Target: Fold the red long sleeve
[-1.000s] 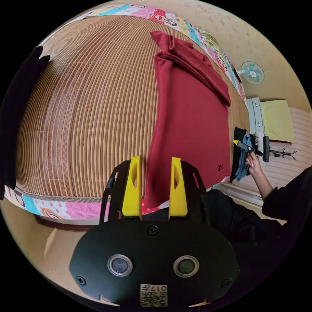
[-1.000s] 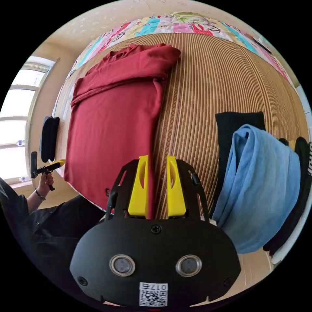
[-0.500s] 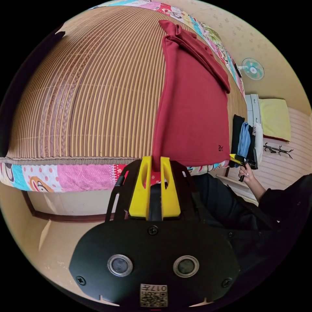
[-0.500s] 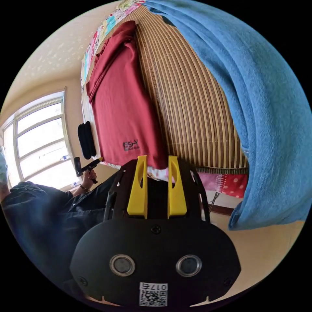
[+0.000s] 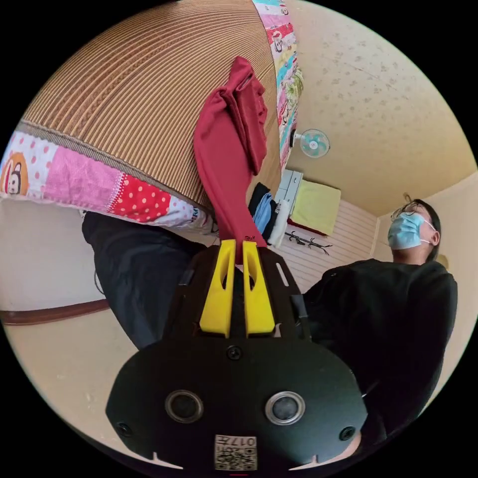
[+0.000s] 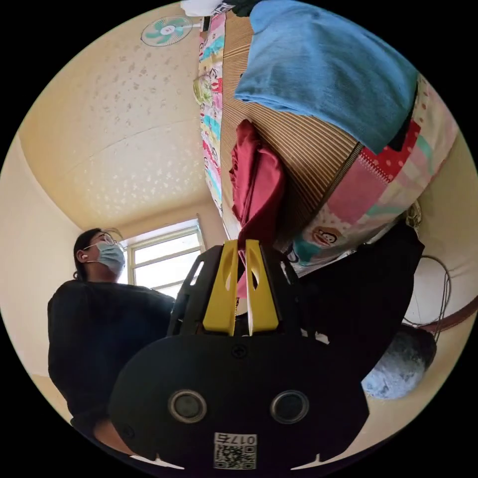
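The red long sleeve [image 5: 229, 149] lies lengthwise on the striped bamboo mat [image 5: 134, 94] of a bed, its near hem pulled off the bed's edge. In the left gripper view my left gripper [image 5: 238, 245] is shut on one corner of that hem, the yellow jaws almost touching. In the right gripper view the red long sleeve [image 6: 259, 194] runs from the mat down to my right gripper [image 6: 241, 245], which is shut on the other hem corner. Both grippers hang below the bed's edge, close to the person's dark clothes.
A blue garment [image 6: 328, 69] lies over dark clothes on the mat near the bed's edge. A patterned quilt [image 5: 74, 179] hangs down the bed's side. The person in black [image 5: 393, 323] stands against the bed. A wall fan [image 5: 313, 143], a window [image 6: 167, 259] and a cable [image 6: 443, 298] on the floor.
Both grippers have dropped below the bed's edge and tilted upward, dragging the red hem off the mat. The left jaws, wide open a second ago, have closed on the hem.
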### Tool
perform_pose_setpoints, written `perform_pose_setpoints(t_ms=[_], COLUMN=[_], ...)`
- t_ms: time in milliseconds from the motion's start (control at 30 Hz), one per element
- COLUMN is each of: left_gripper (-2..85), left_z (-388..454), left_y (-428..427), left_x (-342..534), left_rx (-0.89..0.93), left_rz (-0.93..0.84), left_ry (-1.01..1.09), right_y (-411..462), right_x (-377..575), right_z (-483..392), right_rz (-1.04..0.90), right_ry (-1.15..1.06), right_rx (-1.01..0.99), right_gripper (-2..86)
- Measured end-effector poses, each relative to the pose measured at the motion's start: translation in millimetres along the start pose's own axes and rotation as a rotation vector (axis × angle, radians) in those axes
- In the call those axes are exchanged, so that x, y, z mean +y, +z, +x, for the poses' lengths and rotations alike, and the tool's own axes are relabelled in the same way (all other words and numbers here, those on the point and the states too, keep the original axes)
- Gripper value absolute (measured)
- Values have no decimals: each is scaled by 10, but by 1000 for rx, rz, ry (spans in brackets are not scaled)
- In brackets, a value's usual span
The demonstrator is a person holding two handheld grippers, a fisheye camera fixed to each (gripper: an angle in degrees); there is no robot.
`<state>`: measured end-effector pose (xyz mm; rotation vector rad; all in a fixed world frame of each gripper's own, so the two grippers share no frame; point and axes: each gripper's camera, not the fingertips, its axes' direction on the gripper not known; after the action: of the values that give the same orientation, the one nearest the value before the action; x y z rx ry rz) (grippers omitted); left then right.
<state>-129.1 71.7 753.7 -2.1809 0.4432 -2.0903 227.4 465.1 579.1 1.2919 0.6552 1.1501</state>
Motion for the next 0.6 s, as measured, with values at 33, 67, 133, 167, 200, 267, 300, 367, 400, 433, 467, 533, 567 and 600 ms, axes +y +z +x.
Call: perform_pose_setpoints(t_ms=[33, 67, 133, 167, 200, 267, 300, 367, 400, 433, 467, 533, 567, 600], left_gripper=[28, 28, 28, 28, 28, 29, 29, 30, 29, 28, 28, 28, 28, 28], left_z=[10, 15, 7, 6, 23, 74, 108, 169, 221, 286, 317, 402, 420, 453], left_y=[-106, -150, -250, -258, -264, -254, -255, -269, -267, -253, -242, -180, -161, -116], left_x=[32, 23, -138, -202, -344, -587, -770, -1087, -1320, -1553, -1676, -2162, -2271, -2494], left_rx=[123, 173, 326, 354, 385, 412, 428, 446, 450, 440, 434, 428, 419, 391], left_rz=[63, 95, 210, 231, 265, 302, 326, 363, 376, 377, 377, 385, 386, 389], left_ry=[2, 6, 12, 11, 13, 35, 47, 75, 94, 123, 132, 139, 139, 144], right_y=[-25, -38, 30, 125, 245, 435, 571, 789, 928, 994, 1125, 1325, 1436, 1554], right_x=[25, 15, -145, -325, -537, -864, -1079, -1387, -1588, -1688, -1889, -2195, -2377, -2552], right_z=[-59, -158, -232, -246, -279, -372, -445, -541, -562, -562, -557, -541, -522, -495], right_rz=[28, 72, 102, 104, 106, 116, 122, 126, 133, 139, 153, 150, 158, 158], right_ry=[-19, -59, -103, -116, -139, -188, -223, -270, -268, -257, -236, -214, -201, -199], right_rx=[-40, -94, -147, -166, -174, -185, -187, -179, -183, -186, -186, -153, -121, -96], right_gripper=[32, 32, 33, 33, 32, 32, 32, 32, 33, 33, 33, 33, 34, 34])
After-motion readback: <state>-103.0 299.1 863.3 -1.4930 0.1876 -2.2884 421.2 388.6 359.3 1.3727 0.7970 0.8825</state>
